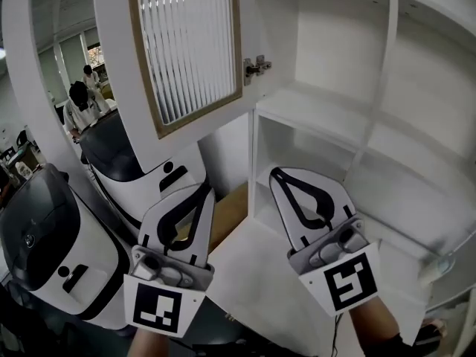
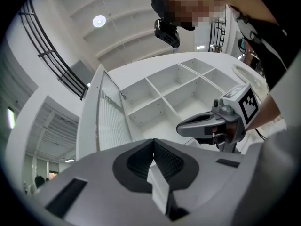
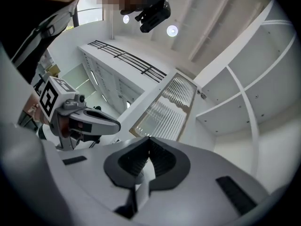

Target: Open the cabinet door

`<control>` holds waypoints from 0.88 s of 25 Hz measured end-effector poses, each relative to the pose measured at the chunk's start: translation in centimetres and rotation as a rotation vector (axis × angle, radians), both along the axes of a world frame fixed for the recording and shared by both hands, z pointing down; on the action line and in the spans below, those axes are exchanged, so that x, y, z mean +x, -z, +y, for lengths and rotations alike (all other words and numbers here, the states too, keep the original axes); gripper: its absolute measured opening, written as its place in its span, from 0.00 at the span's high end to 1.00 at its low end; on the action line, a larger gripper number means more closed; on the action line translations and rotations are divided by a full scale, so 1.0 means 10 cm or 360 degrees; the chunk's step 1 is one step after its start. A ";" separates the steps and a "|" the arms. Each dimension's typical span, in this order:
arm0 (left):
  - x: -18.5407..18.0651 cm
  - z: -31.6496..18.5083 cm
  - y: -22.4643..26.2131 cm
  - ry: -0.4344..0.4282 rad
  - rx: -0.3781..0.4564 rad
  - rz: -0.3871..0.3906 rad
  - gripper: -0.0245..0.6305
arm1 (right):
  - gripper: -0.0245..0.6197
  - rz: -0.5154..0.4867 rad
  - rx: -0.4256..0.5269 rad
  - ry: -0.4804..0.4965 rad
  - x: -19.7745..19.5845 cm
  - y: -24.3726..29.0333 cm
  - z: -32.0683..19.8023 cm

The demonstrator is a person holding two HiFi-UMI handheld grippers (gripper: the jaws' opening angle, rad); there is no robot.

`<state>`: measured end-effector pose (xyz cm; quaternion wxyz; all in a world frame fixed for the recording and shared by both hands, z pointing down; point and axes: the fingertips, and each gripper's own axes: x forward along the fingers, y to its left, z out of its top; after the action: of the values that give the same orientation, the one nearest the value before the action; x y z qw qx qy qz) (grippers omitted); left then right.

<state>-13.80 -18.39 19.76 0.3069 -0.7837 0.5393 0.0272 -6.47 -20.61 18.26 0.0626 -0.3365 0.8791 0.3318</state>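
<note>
Standing wide open, the door point(image 1: 190, 50) hangs swung out to the left of the cabinet point(image 1: 335, 117). Its slatted panel faces the head view, and its hinge point(image 1: 256, 67) is exposed at the compartment's edge. The compartments in view are bare.

Left gripper point(image 1: 202, 190): jaws fully together, nothing between them. Right gripper point(image 1: 277, 173): jaws likewise together, empty. Both sit low in front of the cabinet, side by side, tips angled upward, touching nothing visible. The left one shows just below the door's lower corner; its separation in depth cannot be told.

Assessment: the opening appears complete, and the step in hand is judged to be clearing away.

Recommended practice:
- Keep both grippers below the door's lower edge so neither brushes it and swings it back.
- Stay off the hinge side.
- Leave the door at rest where it hangs.
- Take the greater care with the left gripper, which is the nearer to the door.

No handle can be made out in any view.
</note>
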 end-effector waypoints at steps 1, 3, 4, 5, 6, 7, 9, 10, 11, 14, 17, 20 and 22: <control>0.08 -0.02 -0.03 -0.0031 -0.0006 -0.0005 0.96 | 0.96 -0.0004 -0.0004 -0.0024 0.07 -0.02 0.01; 0.22 -0.07 -0.07 -0.0086 -0.0016 -0.0009 0.96 | 0.96 -0.0007 -0.0012 -0.0071 0.21 -0.06 0.01; 0.29 -0.09 -0.09 -0.0113 -0.0022 -0.0004 0.96 | 0.96 -0.0008 -0.0017 -0.0093 0.28 -0.09 0.00; 0.36 -0.11 -0.12 -0.0141 -0.0030 0.0001 0.96 | 0.96 -0.0005 -0.0022 -0.0115 0.34 -0.13 0.01; 0.43 -0.12 -0.16 -0.0169 -0.0039 0.0000 0.96 | 0.96 0.0004 -0.0029 -0.0137 0.40 -0.17 0.02; 0.49 -0.12 -0.20 -0.0195 -0.0049 -0.0005 0.96 | 0.96 0.0016 -0.0037 -0.0161 0.45 -0.22 0.04; 0.60 -0.12 -0.27 -0.0239 -0.0072 -0.0013 0.96 | 0.96 0.0031 -0.0062 -0.0202 0.56 -0.31 0.06; 0.65 -0.12 -0.31 -0.0258 -0.0085 -0.0012 0.96 | 0.96 0.0030 -0.0080 -0.0219 0.61 -0.36 0.07; 0.70 -0.12 -0.35 -0.0276 -0.0097 -0.0012 0.96 | 0.96 0.0029 -0.0099 -0.0234 0.66 -0.40 0.08; 0.82 -0.13 -0.46 -0.0320 -0.0122 -0.0015 0.96 | 0.96 0.0020 -0.0145 -0.0272 0.79 -0.54 0.10; 0.90 -0.13 -0.56 -0.0349 -0.0154 -0.0001 0.96 | 0.96 -0.0009 -0.0197 -0.0304 0.90 -0.67 0.13; 0.95 -0.08 -0.67 -0.0364 -0.0192 0.0007 0.96 | 0.96 -0.0010 -0.0259 -0.0331 0.99 -0.83 0.21; 0.97 -0.03 -0.74 -0.0372 -0.0217 0.0013 0.96 | 0.96 -0.0002 -0.0294 -0.0345 1.03 -0.94 0.29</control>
<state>-4.14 -18.65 27.17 0.2453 -0.8602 0.4462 0.0292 3.84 -17.70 27.64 -0.0042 -0.4341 0.8642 0.2542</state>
